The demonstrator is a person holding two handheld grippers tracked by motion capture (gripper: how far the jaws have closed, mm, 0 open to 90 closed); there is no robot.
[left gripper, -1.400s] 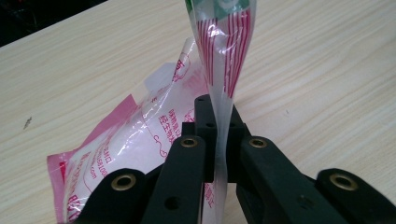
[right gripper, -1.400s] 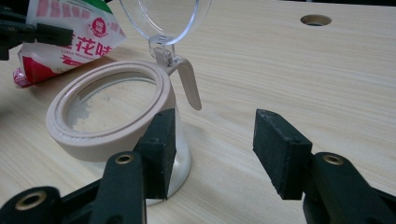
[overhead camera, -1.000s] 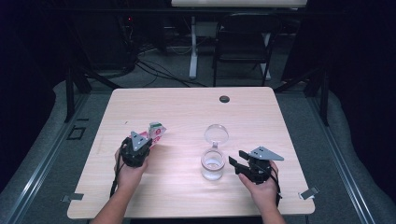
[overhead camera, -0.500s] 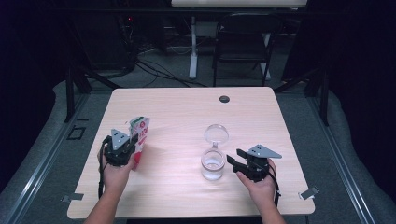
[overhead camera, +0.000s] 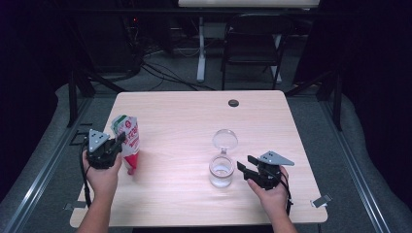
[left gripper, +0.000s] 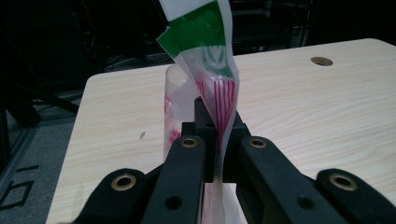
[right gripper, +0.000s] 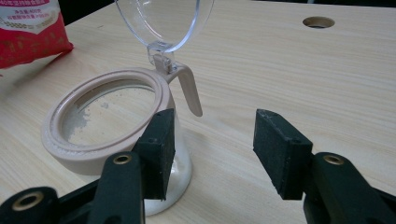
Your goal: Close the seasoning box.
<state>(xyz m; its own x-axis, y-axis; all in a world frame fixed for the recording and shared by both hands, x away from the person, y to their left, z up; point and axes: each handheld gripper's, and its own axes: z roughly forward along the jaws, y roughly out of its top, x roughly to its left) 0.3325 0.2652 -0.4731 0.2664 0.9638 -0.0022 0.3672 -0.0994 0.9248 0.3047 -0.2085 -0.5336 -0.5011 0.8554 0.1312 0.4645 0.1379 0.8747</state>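
Left gripper (overhead camera: pixel 118 141) sits near the table's left edge, about midway along it, jaws pressed together on the thin film of a red, white and green pouch (overhead camera: pixel 127 141). The pouch stands roughly upright, its bottom close to or on the wood, its green-and-white top above the jaws. In the left gripper view the pouch (left gripper: pixel 215 79) rises between the two black jaws, with the film pinched flat.

Right gripper (overhead camera: pixel 245 169) is toward the front right part of the table, jaws spread wide with nothing between them. In the right gripper view the right gripper (right gripper: pixel 212 149) has one pad just beside the side of a glass jar (right gripper: pixel 107 140); contact cannot be told.

The jar (overhead camera: pixel 221 172) stands upright, right of centre and toward the front edge, beige collar at its mouth, clear hinged lid (overhead camera: pixel 225 141) thrown back and standing up on the far side. Some pale powder lies in the bottom.

Between pouch and jar: bare wood, nothing in the way. The raised lid stands on the jar's far side; the near and left sides of the mouth are open.

A dark round cable hole (overhead camera: pixel 233 103) sits near the far edge, well apart from everything. The far half of the table (overhead camera: pixel 194 116) is otherwise open. Beyond the far edge stands a folding chair (overhead camera: pixel 252 48).
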